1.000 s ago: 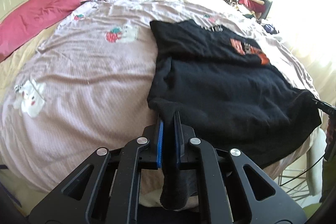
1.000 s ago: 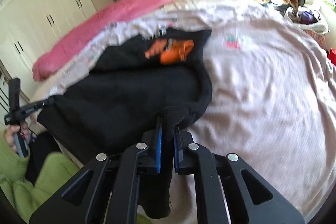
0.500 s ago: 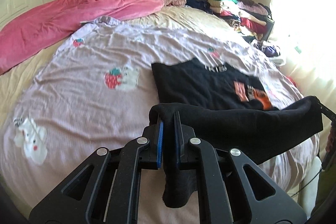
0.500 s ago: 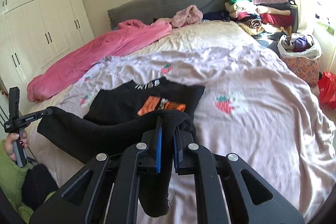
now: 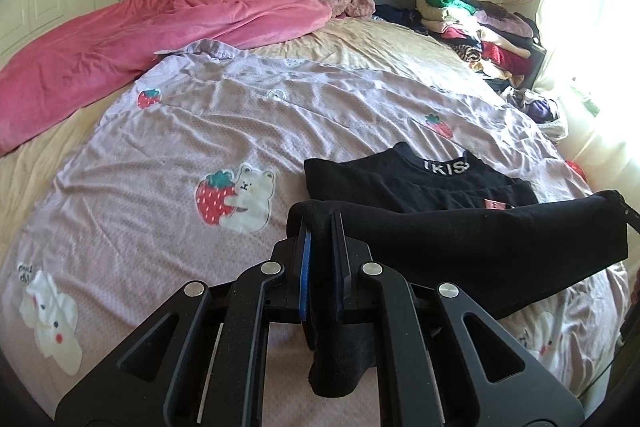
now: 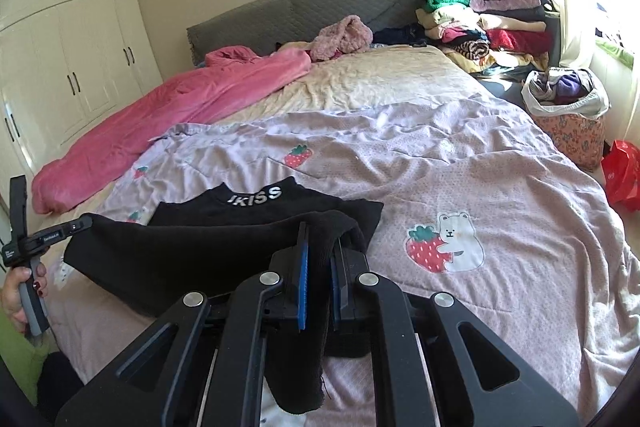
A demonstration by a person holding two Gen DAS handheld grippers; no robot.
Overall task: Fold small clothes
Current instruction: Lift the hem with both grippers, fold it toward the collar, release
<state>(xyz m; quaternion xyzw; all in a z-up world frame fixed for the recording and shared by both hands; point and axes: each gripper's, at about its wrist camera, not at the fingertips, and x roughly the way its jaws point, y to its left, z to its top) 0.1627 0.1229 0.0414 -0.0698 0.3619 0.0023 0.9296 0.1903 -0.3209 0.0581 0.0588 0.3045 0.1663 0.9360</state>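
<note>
A black top [image 5: 416, 183] with a white-lettered collar lies on the lilac sheet [image 5: 168, 147]. Its lower hem is lifted off the bed and stretched as a dark band [image 5: 480, 247] between my two grippers, folded over toward the collar. My left gripper [image 5: 320, 223] is shut on one hem corner, with cloth hanging down between its blue pads. My right gripper [image 6: 320, 231] is shut on the other corner of the top [image 6: 260, 211]. In the right wrist view the left gripper [image 6: 60, 231] shows at the far left, held by a hand [image 6: 20, 291].
A pink blanket [image 5: 120, 43] lies along the bed's far left. Stacked folded clothes [image 6: 480, 23] sit by the grey headboard [image 6: 300, 11]. A basket of clothes [image 6: 568, 115] and a red bag [image 6: 624, 175] stand on the floor at the right. White wardrobes [image 6: 72, 59] line the left wall.
Both grippers have risen and carried the hem up and forward over the top toward the collar. The orange print is now almost covered by the lifted hem.
</note>
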